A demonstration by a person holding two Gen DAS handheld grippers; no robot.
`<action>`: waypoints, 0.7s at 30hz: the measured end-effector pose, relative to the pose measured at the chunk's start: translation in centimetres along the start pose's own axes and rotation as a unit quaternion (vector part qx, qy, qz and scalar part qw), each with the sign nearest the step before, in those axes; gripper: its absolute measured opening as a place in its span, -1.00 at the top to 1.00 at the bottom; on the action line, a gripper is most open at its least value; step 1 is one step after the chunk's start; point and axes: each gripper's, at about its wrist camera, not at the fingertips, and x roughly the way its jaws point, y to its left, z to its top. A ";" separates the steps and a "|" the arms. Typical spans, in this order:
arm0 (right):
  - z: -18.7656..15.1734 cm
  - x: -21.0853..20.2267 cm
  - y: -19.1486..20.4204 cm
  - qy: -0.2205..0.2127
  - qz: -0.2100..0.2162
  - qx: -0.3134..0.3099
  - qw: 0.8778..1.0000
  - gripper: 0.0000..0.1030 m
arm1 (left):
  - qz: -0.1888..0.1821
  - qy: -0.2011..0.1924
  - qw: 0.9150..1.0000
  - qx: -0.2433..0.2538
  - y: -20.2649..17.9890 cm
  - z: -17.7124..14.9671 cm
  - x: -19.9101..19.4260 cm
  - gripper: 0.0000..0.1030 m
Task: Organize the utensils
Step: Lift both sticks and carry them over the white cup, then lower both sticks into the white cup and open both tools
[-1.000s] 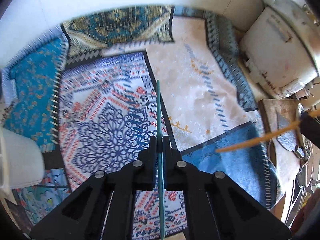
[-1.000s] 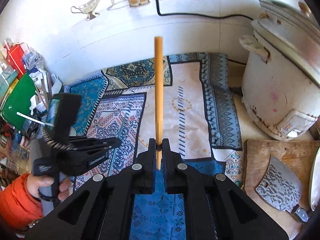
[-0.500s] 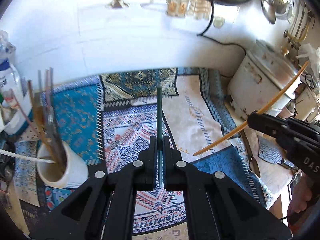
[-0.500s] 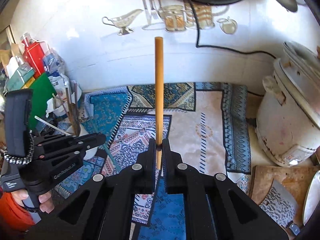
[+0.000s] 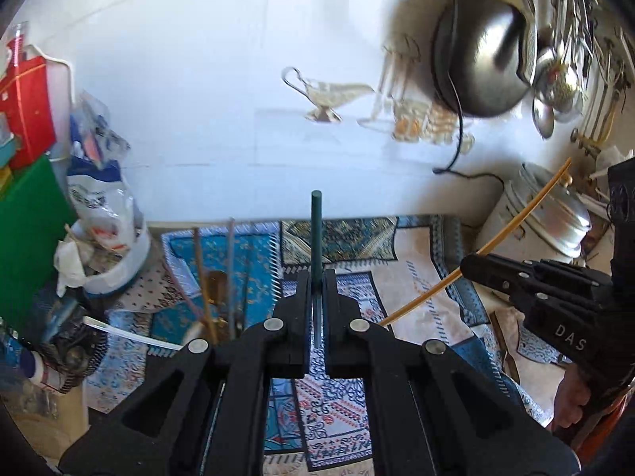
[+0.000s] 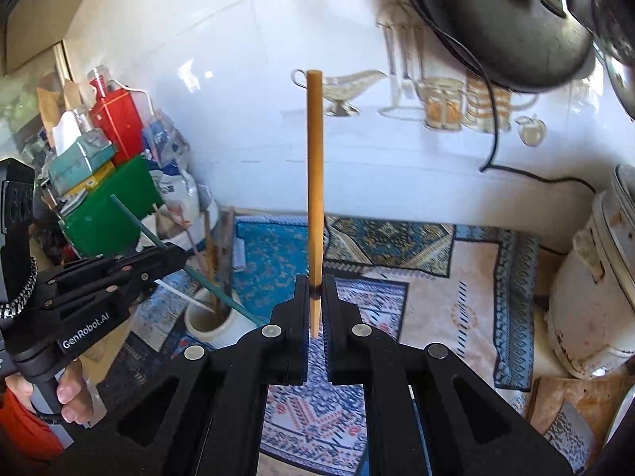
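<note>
Chopsticks are up off the mat now. Through my left camera, my left tool point(image 5: 316, 277) is clamped on the green chopstick point(image 5: 316, 234); since a second ago the wall has swung into sight, so I judge I'm carrying it toward the cup.

Through my right camera, my right tool point(image 6: 315, 289) pinches the wooden chopstick point(image 6: 314, 182). The white cup point(image 6: 212, 319) on the desk already holds several sticks.

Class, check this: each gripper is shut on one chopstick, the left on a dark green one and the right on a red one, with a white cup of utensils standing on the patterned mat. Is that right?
Not quite. The right gripper is shut on a tan wooden chopstick, not a red one; the right wrist view shows it. The left gripper is shut on the dark green chopstick, and the white cup stands on the patterned mat.
</note>
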 end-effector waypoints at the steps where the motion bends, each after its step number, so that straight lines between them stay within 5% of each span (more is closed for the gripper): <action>1: 0.3 0.0 0.6 -0.003 0.005 -0.003 1.000 0.90 | 0.003 -0.007 1.000 -0.003 0.6 0.3 -0.6 0.95; 11: 2.5 1.9 5.8 -0.016 0.047 -0.027 0.998 0.90 | 0.032 -0.044 0.998 -0.032 6.2 2.0 -4.0 0.95; 21: 1.9 7.3 10.0 0.037 0.071 -0.032 0.996 0.90 | 0.035 0.017 0.999 -0.033 10.3 0.5 -1.4 0.95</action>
